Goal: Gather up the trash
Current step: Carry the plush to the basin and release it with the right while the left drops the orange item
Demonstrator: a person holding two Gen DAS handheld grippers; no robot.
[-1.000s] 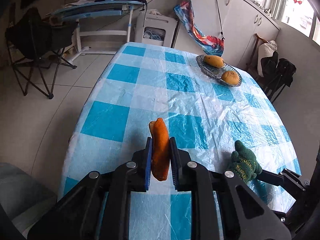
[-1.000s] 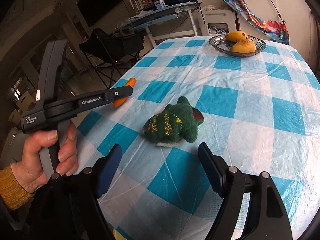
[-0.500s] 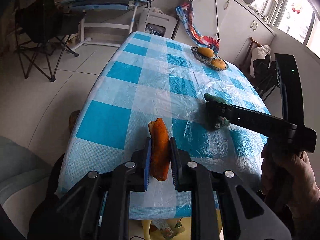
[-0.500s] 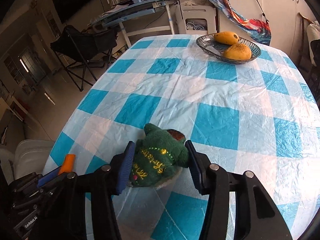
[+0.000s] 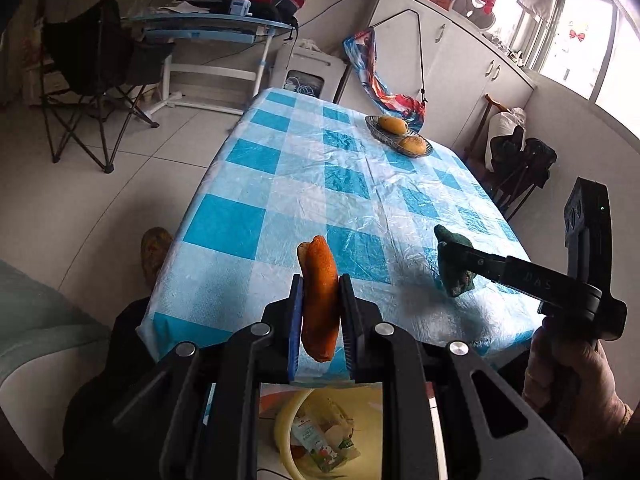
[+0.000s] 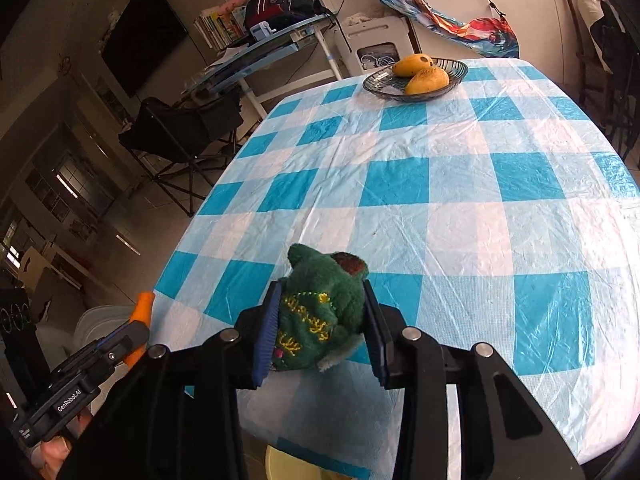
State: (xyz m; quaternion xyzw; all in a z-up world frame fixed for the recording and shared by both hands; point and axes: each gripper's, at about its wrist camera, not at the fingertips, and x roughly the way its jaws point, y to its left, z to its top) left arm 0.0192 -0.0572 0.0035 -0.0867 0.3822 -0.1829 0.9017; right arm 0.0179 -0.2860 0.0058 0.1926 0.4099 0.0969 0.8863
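Observation:
My left gripper is shut on an orange, spongy strip, held above the near edge of the blue-checked table. A yellow bin with wrappers in it stands on the floor right below. My right gripper has a green plush toy between its pads. Its jaws are closing and press on both sides of the toy. In the left wrist view the green toy hangs slightly off the cloth with a shadow under it. In the right wrist view the orange strip shows at the lower left.
A wire fruit basket with two mangoes sits at the table's far right. A black folding chair and a desk stand on the left floor. A shoe lies by the table's near-left corner. More chairs crowd the right side.
The right gripper went from standing wide before the green toy to closing on it. The left gripper drew back over the table's near edge with the orange strip, and the yellow bin came into view below.

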